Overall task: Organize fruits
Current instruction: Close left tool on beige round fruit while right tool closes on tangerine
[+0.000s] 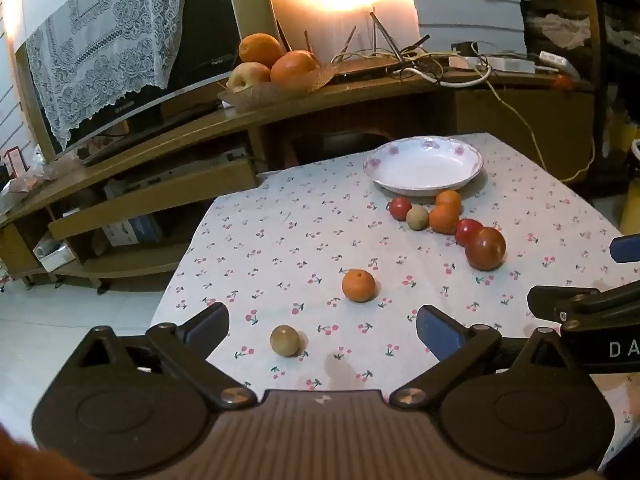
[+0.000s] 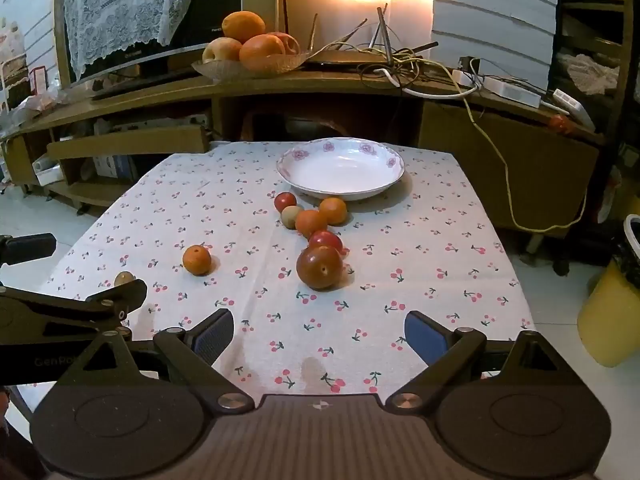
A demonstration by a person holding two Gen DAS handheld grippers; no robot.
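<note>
White cloth w/ cherry print (image 2: 440,240) carries loose fruit; empty plate (image 2: 340,168) sits upper centre. Both tools spread wide, nothing between pads: left gripper (image 1: 322,330), right gripper (image 2: 318,334). Small brownish fruit (image 1: 285,341) lies just ahead of left gripper, slightly left of its centre line, lone orange (image 1: 358,285) beyond. Left is nearer both; the big dark-red fruit (image 2: 319,267) suits right, straight ahead.

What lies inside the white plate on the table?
Nothing: the plate shows a bare white inside in both views. The near rim hides a thin strip of its floor.
</note>
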